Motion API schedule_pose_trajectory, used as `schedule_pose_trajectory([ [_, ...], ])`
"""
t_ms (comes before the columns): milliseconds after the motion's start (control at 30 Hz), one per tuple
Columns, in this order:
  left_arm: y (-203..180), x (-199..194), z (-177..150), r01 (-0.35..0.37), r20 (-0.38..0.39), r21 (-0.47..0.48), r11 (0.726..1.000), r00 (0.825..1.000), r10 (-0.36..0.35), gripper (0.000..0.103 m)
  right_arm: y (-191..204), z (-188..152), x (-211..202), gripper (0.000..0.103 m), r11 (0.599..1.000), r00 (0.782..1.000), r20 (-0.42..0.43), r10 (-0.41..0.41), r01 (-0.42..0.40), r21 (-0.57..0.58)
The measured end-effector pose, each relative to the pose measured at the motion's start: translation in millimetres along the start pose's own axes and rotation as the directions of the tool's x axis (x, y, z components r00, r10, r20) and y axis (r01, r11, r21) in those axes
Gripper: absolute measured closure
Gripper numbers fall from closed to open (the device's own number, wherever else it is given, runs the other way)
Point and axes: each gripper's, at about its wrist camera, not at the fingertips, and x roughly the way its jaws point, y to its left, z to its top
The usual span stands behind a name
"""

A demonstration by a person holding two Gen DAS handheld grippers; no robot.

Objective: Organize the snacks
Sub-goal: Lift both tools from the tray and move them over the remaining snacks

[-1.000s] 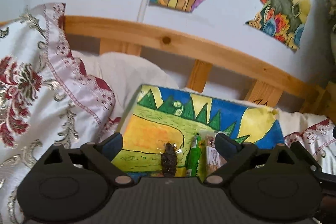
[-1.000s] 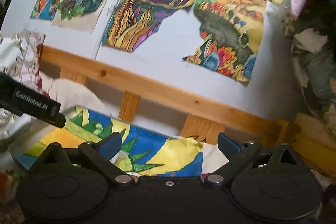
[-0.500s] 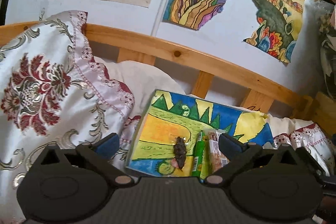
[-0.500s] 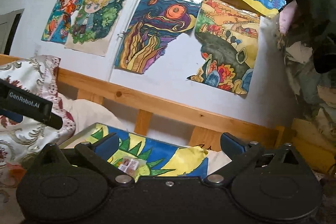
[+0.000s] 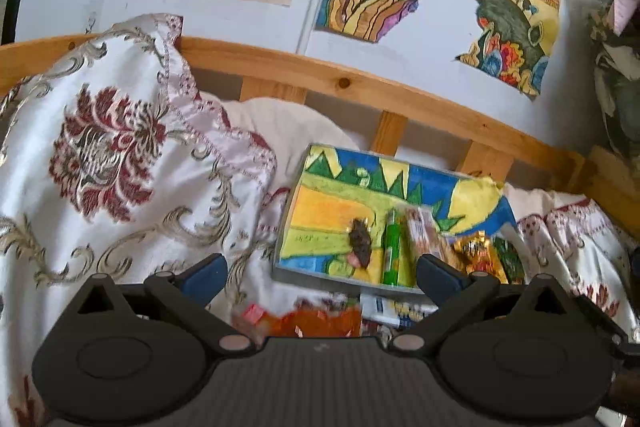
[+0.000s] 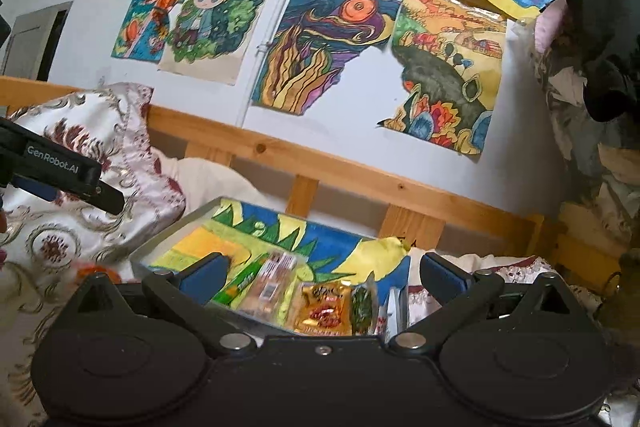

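Note:
A shallow tray (image 5: 320, 195) lined with a bright painted sheet lies on the bed. On it sit a dark brown snack (image 5: 360, 241), a green stick packet (image 5: 390, 247), a pale wrapped bar (image 5: 420, 227) and a gold packet (image 5: 476, 255). An orange packet (image 5: 320, 321) lies on the bedding in front of the tray. My left gripper (image 5: 320, 277) is open and empty, short of the tray. My right gripper (image 6: 322, 275) is open and empty above the tray's (image 6: 168, 231) near edge, over the green stick (image 6: 240, 283), the bar (image 6: 268, 287) and the gold packet (image 6: 324, 307).
A large white and red patterned pillow (image 5: 112, 155) rises left of the tray. A wooden headboard rail (image 5: 360, 83) and a wall with paintings stand behind. The left gripper's body (image 6: 60, 167) shows at the left of the right wrist view. Dark clothing (image 6: 600, 39) hangs at the right.
Both grippers have drawn back and lifted away from the tray. More of the bed shows, with the orange and gold packets newly in view. Both stay open.

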Motion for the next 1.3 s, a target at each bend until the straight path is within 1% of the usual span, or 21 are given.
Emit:
schedule_pose_trajectory([
  [100, 3, -5, -8, -0.001, -0.022, -0.003, 1.0, 1.0, 0.001, 0.001, 2, -1, -6, 0.001, 1.0, 1.0, -0.011, 0.008, -0.008, 0.007],
  [333, 12, -12, -23, -0.01, -0.067, 0.017, 1.0, 0.998, 0.011, 0.001, 10, -7, -18, 0.001, 0.998, 0.997, -0.055, 0.056, -0.055, 0.026],
  [667, 19, -10, -42, -0.023, -0.145, 0.024, 0.999, 0.989, 0.026, 0.001, 17, -16, -19, 0.001, 0.992, 0.984, -0.133, 0.119, -0.112, 0.06],
  [1033, 14, -3, -57, -0.012, -0.204, 0.044, 0.999, 0.979, 0.02, 0.001, 17, -21, -10, 0.001, 0.986, 0.967, -0.202, 0.155, -0.138, 0.098],
  [1300, 2, 0, -65, 0.013, -0.224, 0.068, 0.998, 0.974, 0.002, 0.001, 15, -22, -7, 0.001, 0.982, 0.961, -0.217, 0.169, -0.146, 0.118],
])
